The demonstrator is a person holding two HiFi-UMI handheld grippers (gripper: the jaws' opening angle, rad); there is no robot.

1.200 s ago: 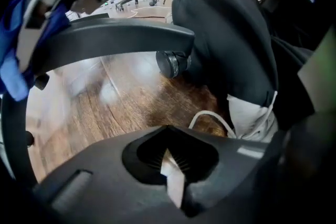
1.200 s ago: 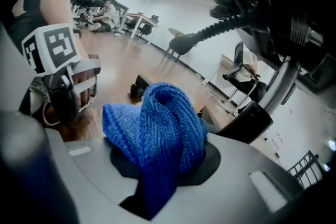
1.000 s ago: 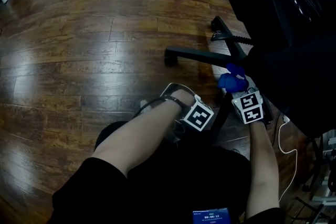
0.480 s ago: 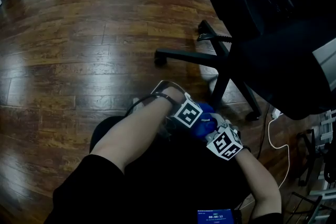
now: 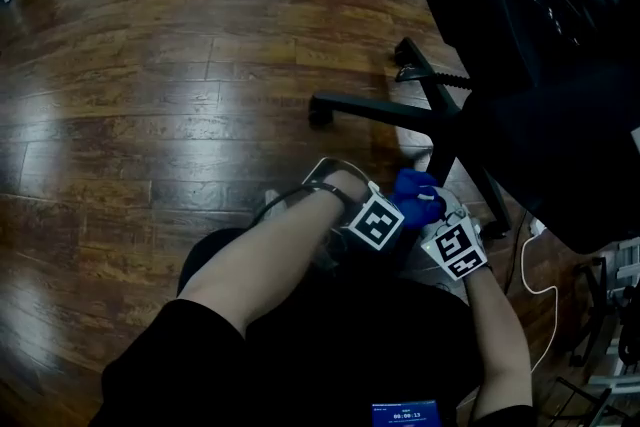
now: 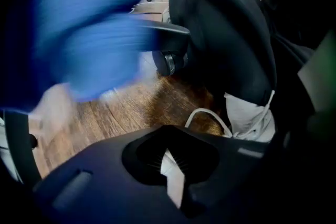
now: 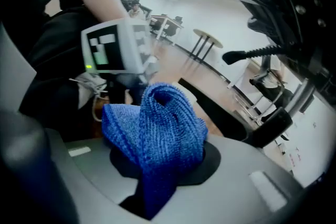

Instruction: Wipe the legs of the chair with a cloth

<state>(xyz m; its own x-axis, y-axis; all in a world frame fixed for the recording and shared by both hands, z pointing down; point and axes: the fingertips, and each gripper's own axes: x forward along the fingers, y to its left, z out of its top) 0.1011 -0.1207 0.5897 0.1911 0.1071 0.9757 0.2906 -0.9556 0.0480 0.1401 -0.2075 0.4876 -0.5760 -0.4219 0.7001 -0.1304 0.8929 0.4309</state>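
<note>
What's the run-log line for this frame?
task: wipe chair legs | right hand-held gripper: shut on blue cloth | left hand-held gripper: shut, empty | cloth-leg contact: cannot tell

The person wears a black top with short sleeves (image 5: 170, 365), and black clothing (image 6: 226, 34) covers the legs. A dark strap (image 5: 325, 190) circles the left wrist. The left hand-held gripper (image 6: 170, 165) has a matt black shell with a white pad at its jaws. The right hand-held gripper (image 7: 157, 160) has a light grey shell. Each carries a white cube printed with black square markers: the left cube (image 5: 377, 221) and the right cube (image 5: 459, 249). One foot wears a white laced shoe (image 6: 249, 118). A small blue-lit screen (image 5: 403, 412) sits near the chest.
</note>
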